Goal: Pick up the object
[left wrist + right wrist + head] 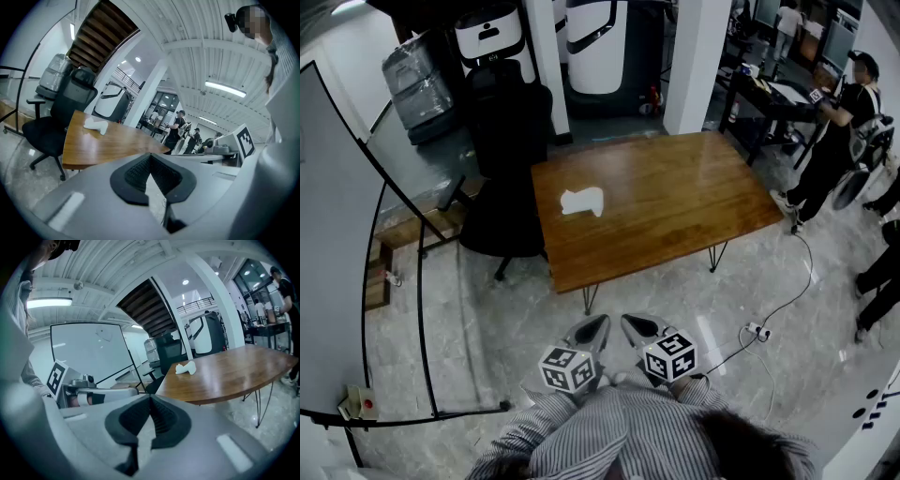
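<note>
A small white object (582, 201) lies on the left part of a brown wooden table (694, 202). It also shows in the left gripper view as the white object (95, 125) and in the right gripper view as the white object (186, 367). Both grippers are held close to the person's body, well short of the table's near edge. My left gripper (592, 330) has its jaws together with nothing between them. My right gripper (639, 326) is likewise shut and empty. Their tips point toward the table.
A black office chair (504, 178) stands at the table's left end. A whiteboard on a black frame (356, 272) stands at the left. A cable and power strip (757, 330) lie on the floor at right. People (839, 131) stand beyond the table's right end. A white pillar (696, 56) rises behind it.
</note>
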`<state>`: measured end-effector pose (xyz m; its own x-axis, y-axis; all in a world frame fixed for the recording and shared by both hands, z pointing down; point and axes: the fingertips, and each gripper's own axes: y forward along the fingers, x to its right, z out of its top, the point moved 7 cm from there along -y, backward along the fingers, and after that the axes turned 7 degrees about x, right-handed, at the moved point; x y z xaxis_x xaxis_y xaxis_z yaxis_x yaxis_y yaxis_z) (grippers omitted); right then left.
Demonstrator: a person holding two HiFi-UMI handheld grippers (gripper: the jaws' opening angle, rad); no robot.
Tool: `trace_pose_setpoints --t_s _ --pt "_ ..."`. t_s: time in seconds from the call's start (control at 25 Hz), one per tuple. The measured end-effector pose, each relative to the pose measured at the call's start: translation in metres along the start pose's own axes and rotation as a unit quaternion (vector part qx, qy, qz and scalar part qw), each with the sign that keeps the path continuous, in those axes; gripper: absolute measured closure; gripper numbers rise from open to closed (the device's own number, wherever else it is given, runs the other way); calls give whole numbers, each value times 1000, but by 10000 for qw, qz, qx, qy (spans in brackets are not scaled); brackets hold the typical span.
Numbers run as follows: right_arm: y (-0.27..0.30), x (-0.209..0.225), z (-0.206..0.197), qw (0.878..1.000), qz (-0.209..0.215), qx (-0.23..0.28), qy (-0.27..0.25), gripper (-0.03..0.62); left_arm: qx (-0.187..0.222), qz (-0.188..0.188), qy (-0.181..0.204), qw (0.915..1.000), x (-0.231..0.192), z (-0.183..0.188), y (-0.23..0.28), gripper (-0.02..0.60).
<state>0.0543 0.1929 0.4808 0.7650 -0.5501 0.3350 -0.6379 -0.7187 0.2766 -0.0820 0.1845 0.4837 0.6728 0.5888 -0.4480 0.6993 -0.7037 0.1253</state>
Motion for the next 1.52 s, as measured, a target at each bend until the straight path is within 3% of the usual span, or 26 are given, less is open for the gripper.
trace_pose_setpoints --t_s 0.4,1.16,1.36,1.52 --pt "3 5 6 9999 42 38 -106 592 189 250 34 9995 -6 9 4 578" --pt "3 29 3 9994 338 -76 -36 592 31 501 -195 9985 2 -12 21 578" --pt "5 46 -5 9987 467 -166 152 592 -44 624 -443 9971 2 -27 33 578" --pt "17 57 -1 9979 519 -135 361 592 -78 551 -375 9977 -7 -19 42 578"
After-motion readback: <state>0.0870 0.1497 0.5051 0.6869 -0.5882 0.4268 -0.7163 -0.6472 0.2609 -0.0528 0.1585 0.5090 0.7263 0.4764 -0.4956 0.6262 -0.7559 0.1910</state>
